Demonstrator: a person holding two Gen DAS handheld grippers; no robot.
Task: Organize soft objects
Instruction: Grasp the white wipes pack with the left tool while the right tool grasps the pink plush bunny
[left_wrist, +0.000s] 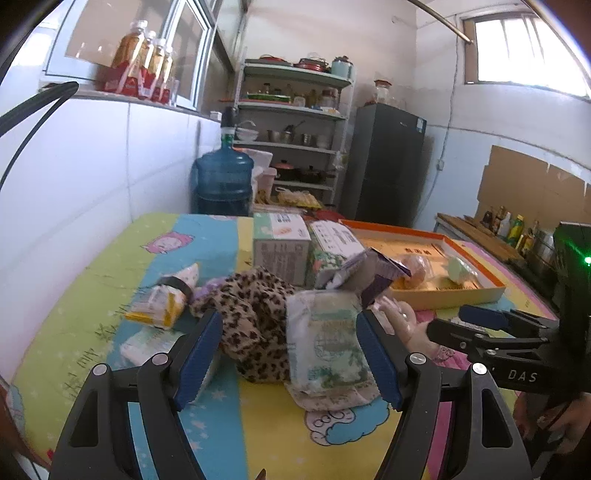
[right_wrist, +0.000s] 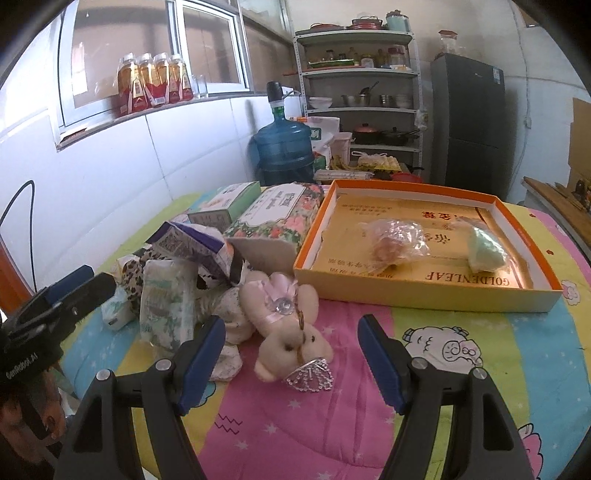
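My left gripper (left_wrist: 290, 354) is open, its blue pads either side of a green-white tissue pack (left_wrist: 325, 339) and a leopard-print cloth (left_wrist: 255, 314) on the table. My right gripper (right_wrist: 291, 354) is open just above a beige teddy bear (right_wrist: 284, 325) with a pink bow and tiara. The tissue pack (right_wrist: 166, 306) stands left of the bear. An orange-rimmed box lid (right_wrist: 417, 291) at right holds a bagged bun (right_wrist: 397, 240) and a green soft item (right_wrist: 484, 251). The right gripper also shows in the left wrist view (left_wrist: 476, 325).
Two tissue boxes (right_wrist: 273, 214) and a purple packet (right_wrist: 192, 243) lie behind the pile on the colourful cartoon cloth (right_wrist: 480, 369). Small packets (left_wrist: 162, 299) lie left. A water jug (right_wrist: 284, 144), shelves (right_wrist: 358, 92) and fridge (right_wrist: 465, 122) stand behind. The wall is at left.
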